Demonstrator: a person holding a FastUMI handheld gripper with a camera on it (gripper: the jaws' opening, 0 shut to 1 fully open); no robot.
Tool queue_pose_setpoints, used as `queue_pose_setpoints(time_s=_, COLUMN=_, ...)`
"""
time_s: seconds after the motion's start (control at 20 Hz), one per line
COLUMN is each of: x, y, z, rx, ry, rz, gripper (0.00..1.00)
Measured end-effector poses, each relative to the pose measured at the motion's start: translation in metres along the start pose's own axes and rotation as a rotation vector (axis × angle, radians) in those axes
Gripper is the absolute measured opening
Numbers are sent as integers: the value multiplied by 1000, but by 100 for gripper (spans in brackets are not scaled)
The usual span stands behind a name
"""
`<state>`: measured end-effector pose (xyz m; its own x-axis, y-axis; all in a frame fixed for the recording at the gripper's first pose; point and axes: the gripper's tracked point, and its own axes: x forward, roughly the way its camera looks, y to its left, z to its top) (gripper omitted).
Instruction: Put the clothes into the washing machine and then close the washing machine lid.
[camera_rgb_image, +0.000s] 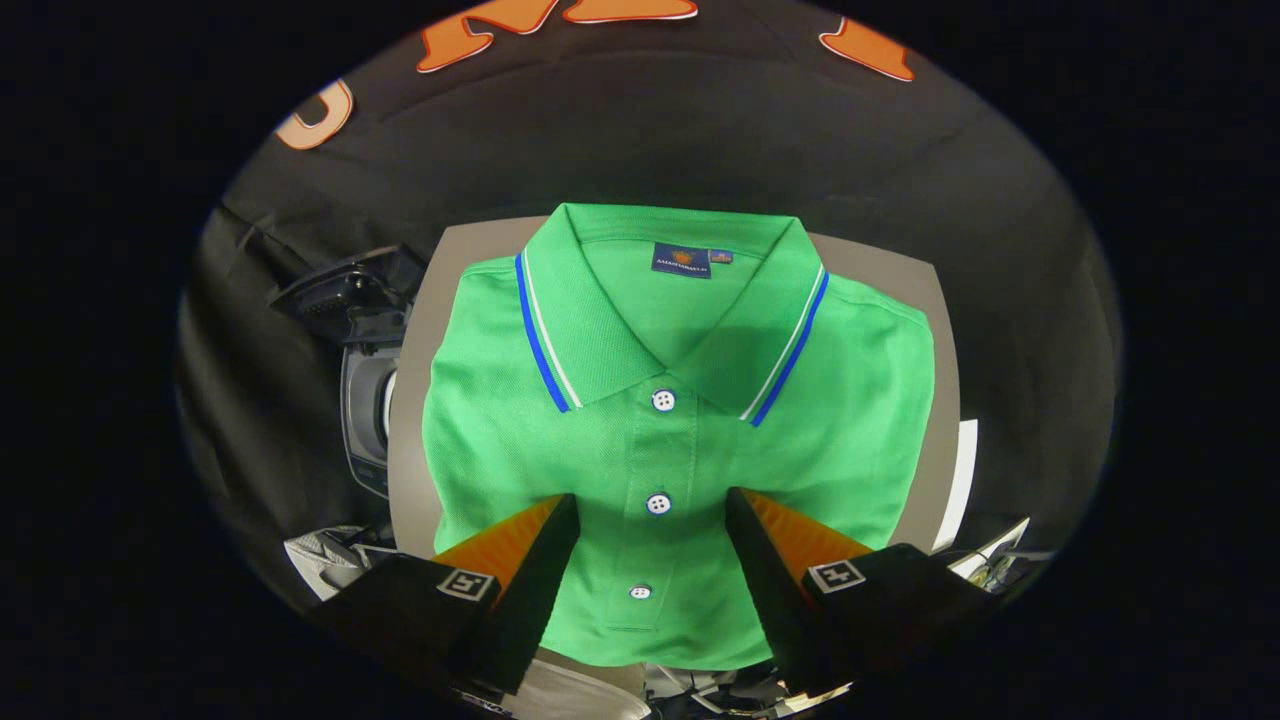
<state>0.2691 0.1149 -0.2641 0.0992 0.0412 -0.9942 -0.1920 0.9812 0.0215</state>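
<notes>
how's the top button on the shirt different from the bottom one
The top button sits just under the collar of the green shirt, beyond the open tongs; the bottom button lies nearer the hem, back between the two fingers. The top button looks larger in this view, the bottom one smaller. Both are white, round, and on the same placket.

Shirt: folded green polo shirt lies on the grey table.
Gripper: fingers apart, above the shirt's button placket.
Washing machine: left of table.
</notes>
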Motion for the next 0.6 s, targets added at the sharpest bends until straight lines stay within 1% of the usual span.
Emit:
queue_pose_setpoints(time_s=0.05, x=-1, y=0, z=0, rx=-7, ry=3, rz=4, gripper=95)
queue_pose_setpoints(time_s=0.2, x=3, y=2, z=0, rx=-14, ry=-8, rz=25, gripper=61)
queue_pose_setpoints(time_s=0.3, x=0, y=2, z=0, rx=-11, ry=-29, rz=61, gripper=39)
queue_pose_setpoints(time_s=0.35, x=-6, y=1, z=2, rx=-2, ry=-53, rz=73, gripper=27)
queue_pose_setpoints(time_s=0.4, x=-7, y=2, z=2, rx=30, ry=-91, rz=77, gripper=21)
queue_pose_setpoints(time_s=0.45, x=-7, y=4, z=3, rx=15, ry=-131, rz=84, gripper=9)
queue_pose_setpoints(time_s=0.5, x=-8, y=2, z=2, rx=-4, ry=-179, rz=95, gripper=9)
queue_pose_setpoints(time_s=0.6, x=-10, y=6, z=8, rx=22, ry=-342, rz=129, gripper=9)
